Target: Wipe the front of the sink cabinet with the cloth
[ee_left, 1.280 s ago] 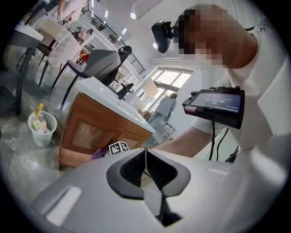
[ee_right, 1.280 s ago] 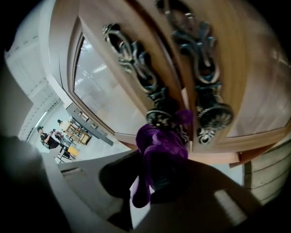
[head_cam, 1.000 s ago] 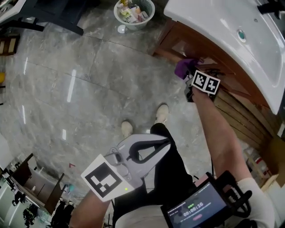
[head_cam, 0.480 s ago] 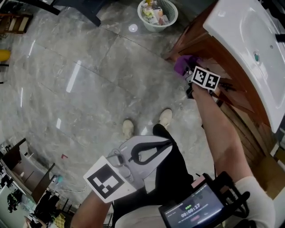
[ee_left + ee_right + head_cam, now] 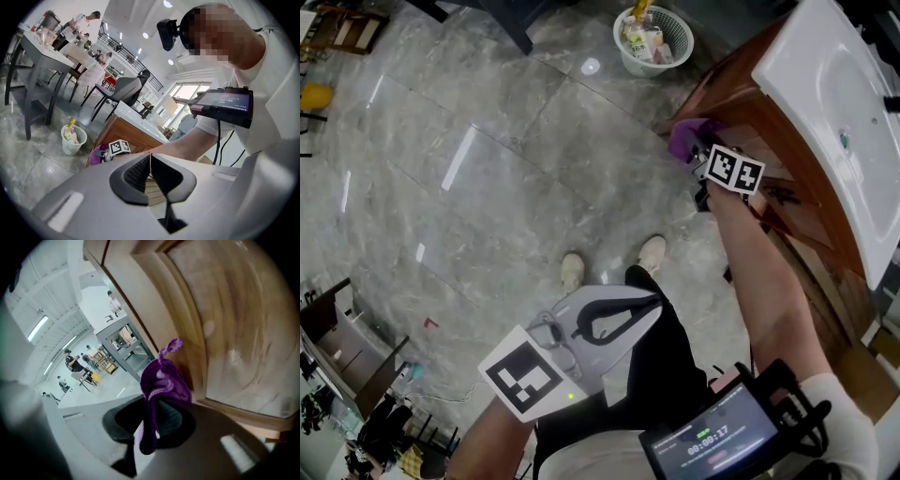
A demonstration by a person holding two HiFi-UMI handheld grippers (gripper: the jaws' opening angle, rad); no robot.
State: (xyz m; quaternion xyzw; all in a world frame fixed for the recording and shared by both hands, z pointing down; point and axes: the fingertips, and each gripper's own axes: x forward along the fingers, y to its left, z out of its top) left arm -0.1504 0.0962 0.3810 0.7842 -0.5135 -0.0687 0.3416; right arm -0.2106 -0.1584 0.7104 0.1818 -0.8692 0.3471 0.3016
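Purple cloth [image 5: 687, 138] held in the right gripper [image 5: 697, 159], against the sink cabinet [image 5: 748, 94].
Cloth position: 1 o'clock in the head view, at the cabinet's brown wooden front, below the white sink [image 5: 834, 94]. In the right gripper view the jaws are clamped on the cloth, and a bunched fold stands up at 12 o'clock from them, touching a raised door frame. The left gripper [image 5: 614, 314] is at 6 o'clock, well apart from the cabinet, its jaws pressed together with nothing between them. A white waste basket [image 5: 653, 37] stands at 12 o'clock on the grey marble floor [image 5: 487, 169].
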